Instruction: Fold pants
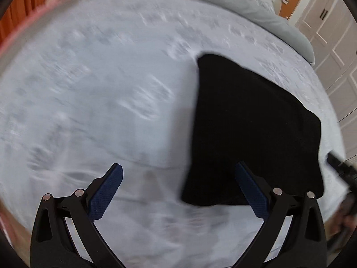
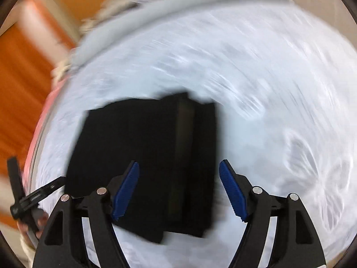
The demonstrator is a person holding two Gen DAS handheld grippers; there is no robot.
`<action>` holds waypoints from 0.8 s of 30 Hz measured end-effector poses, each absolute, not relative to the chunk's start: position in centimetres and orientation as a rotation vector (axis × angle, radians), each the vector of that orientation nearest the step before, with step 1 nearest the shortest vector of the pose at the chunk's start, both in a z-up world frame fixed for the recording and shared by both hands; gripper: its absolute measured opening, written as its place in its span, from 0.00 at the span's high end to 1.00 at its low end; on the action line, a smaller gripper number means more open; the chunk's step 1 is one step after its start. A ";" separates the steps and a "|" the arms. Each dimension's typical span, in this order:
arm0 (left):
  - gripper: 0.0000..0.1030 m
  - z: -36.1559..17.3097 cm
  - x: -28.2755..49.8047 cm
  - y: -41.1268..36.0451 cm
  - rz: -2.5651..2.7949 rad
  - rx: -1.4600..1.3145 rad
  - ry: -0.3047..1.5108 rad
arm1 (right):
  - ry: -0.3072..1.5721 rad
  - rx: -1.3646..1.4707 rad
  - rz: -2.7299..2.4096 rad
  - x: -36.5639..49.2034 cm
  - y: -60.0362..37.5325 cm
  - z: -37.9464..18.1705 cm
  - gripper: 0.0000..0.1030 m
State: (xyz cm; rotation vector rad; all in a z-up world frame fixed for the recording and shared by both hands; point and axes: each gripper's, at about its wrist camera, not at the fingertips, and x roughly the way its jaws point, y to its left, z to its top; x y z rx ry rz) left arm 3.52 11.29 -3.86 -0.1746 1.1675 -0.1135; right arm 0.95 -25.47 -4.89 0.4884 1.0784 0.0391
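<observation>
On bed (image 2: 279,89), folded pants (image 2: 145,167) lengthwise upward.

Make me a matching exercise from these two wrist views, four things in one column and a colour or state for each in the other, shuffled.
Things:
1. folded black fabric pants
2. quilted bed cover
3. ribbed pads on the left gripper fingers
4. wall beside the bed

Colours or states:
A. orange
B. blue
C. lying flat in a compact rectangle
D. pale grey-white

Pairs: 1-C, 2-D, 3-B, 4-A
</observation>
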 end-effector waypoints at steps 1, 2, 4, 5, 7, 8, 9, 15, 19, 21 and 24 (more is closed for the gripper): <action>0.05 -4.9 4.2 10.6 -0.123 -0.200 1.202 | 1.102 0.513 0.037 0.9 -25.9 -5.6 0.30; 0.05 -5.5 4.6 10.2 -0.124 -0.209 1.221 | 1.128 0.545 0.061 0.9 -26.1 -6.5 0.30; 0.04 -7.1 5.5 9.4 -0.132 -0.243 1.268 | 1.163 0.616 0.150 0.8 -25.9 -7.9 0.30; 0.04 -7.7 5.8 9.2 -0.129 -0.268 1.280 | 1.178 0.641 0.197 0.6 -25.4 -8.5 0.27; 0.04 -7.9 5.9 9.1 -0.122 -0.284 1.259 | 1.208 0.626 0.247 0.9 -24.0 -9.1 0.15; 0.04 -7.8 5.9 9.0 -0.134 -0.288 1.258 | 1.201 0.606 0.249 1.2 -23.6 -9.1 0.13; 0.04 -7.8 5.9 8.9 -0.149 -0.298 1.259 | 1.177 0.568 0.246 1.2 -22.9 -9.1 0.12; 0.75 -5.3 4.5 8.8 -0.275 -0.332 1.220 | 1.072 0.546 0.350 1.8 -22.0 -5.7 0.64; 0.66 -4.4 1.4 9.5 -0.403 -0.364 1.290 | 1.103 0.519 0.413 -1.8 -23.0 -3.9 0.59; 0.45 -5.9 1.0 9.5 -0.375 -0.348 1.309 | 1.184 0.525 0.366 -2.6 -24.2 -6.8 0.46; 0.07 -7.7 1.6 9.7 -0.312 -0.359 1.321 | 1.220 0.698 0.338 -2.6 -25.6 -10.1 0.31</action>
